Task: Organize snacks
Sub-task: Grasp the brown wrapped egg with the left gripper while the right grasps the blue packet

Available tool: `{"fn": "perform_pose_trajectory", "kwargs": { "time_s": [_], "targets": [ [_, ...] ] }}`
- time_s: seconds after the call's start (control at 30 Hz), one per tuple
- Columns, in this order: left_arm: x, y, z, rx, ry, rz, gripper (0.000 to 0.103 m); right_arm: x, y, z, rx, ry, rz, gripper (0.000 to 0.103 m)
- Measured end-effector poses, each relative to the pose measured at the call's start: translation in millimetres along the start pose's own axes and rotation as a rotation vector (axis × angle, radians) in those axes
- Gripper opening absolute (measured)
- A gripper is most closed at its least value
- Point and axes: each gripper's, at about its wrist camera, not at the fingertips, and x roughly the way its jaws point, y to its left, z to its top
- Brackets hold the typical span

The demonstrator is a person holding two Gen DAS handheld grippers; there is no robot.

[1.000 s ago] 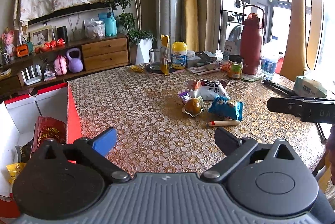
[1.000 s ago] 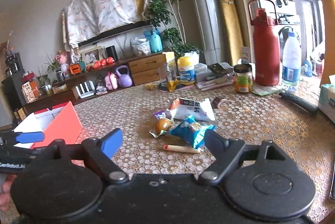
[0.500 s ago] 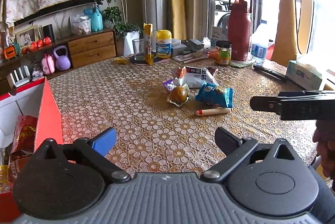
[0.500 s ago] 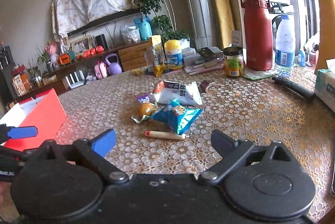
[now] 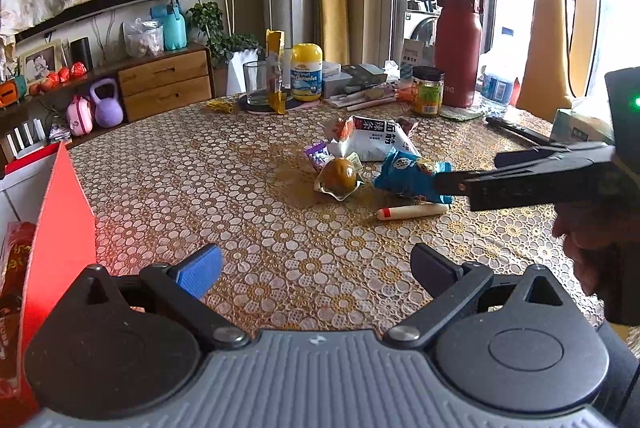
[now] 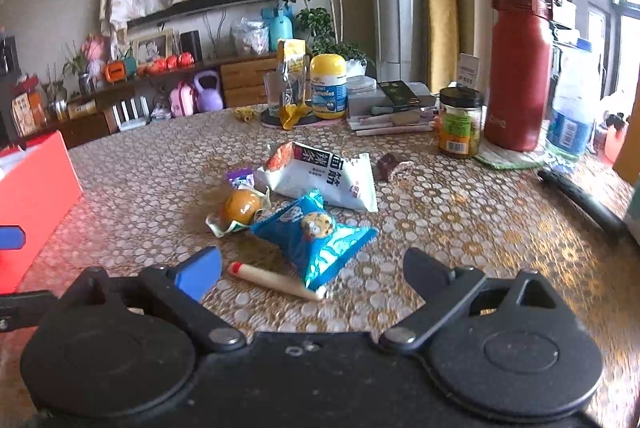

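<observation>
Loose snacks lie mid-table: a blue cookie packet (image 6: 316,240), a white packet with black print (image 6: 324,176), a wrapped round brown snack (image 6: 240,206), a small purple packet (image 6: 240,177), a dark brown candy (image 6: 394,164) and a thin sausage stick (image 6: 276,280). My right gripper (image 6: 312,268) is open and empty, its fingers either side of the stick and the blue packet's near end. It also shows in the left wrist view (image 5: 464,184), over the blue packet (image 5: 404,176). My left gripper (image 5: 316,270) is open and empty above bare table. A red box (image 5: 60,212) with snacks inside stands at the left.
At the table's back stand a red thermos (image 6: 520,68), a small jar (image 6: 460,124), a yellow-capped gummies bottle (image 6: 329,88), a glass (image 6: 276,96), a yellow packet (image 6: 292,76), a water bottle (image 6: 572,100) and boxes. A black remote (image 6: 580,200) lies at the right.
Both grippers have moved forward toward the snack pile. The right gripper has come down close over the sausage stick and blue packet. Both stay open.
</observation>
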Motion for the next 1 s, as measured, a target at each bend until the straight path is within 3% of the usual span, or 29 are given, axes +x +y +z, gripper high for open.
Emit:
{"fn": "perform_pose_trajectory", "kwargs": {
  "time_s": [0.37,0.47,0.8,0.87,1.0],
  "targets": [
    [28,6,10,0.004,0.01,-0.005,0.101,55,-4,17,-0.039,0.039,-0.003,0.095],
    [35,6,14,-0.002,0.009,-0.006,0.101,65,-9,18,-0.019,0.064,0.003,0.091],
    [70,1,33,-0.002,0.005,-0.025,0.101,68,-16,11,0.024,0.063,0.044,0.046],
    [82,-1,37,0.005,0.01,-0.027,0.101,66,-18,10,0.037,0.054,0.048,0.039],
    [106,-7,43,0.009,0.027,-0.037,0.101,60,-26,7,0.074,0.042,0.051,0.037]
  ]
}}
